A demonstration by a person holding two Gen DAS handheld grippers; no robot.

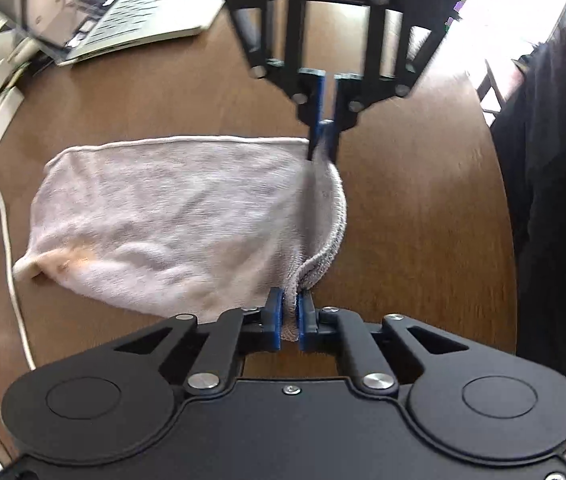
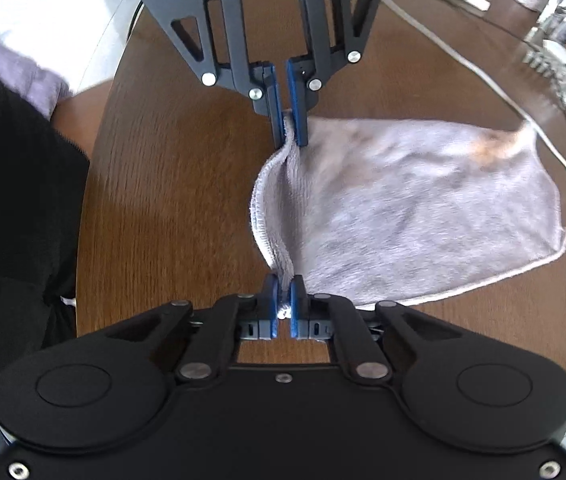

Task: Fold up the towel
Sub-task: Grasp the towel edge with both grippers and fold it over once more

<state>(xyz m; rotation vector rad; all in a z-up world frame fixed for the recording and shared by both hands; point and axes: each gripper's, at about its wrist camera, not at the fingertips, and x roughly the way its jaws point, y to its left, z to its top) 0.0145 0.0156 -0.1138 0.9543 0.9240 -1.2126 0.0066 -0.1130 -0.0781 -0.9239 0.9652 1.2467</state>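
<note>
A pale grey towel (image 1: 171, 216) lies spread on the brown wooden table (image 1: 423, 220), with its near edge lifted into a raised fold. My left gripper (image 1: 291, 300) is shut on one corner of that edge, and cloth shows between its blue pads. Opposite it, my right gripper (image 1: 323, 152) is shut on the other corner. In the right wrist view the towel (image 2: 403, 208) stretches away to the right. There the right gripper (image 2: 283, 286) pinches the near corner and the left gripper (image 2: 289, 136) pinches the far one. Both point steeply down.
An open laptop (image 1: 95, 4) sits at the table's far left. A white cable (image 1: 7, 240) runs past the towel's far side, and the cable (image 2: 483, 76) shows again beside clutter. A person in dark clothing (image 1: 555, 200) stands at the table's rounded edge (image 1: 501, 184).
</note>
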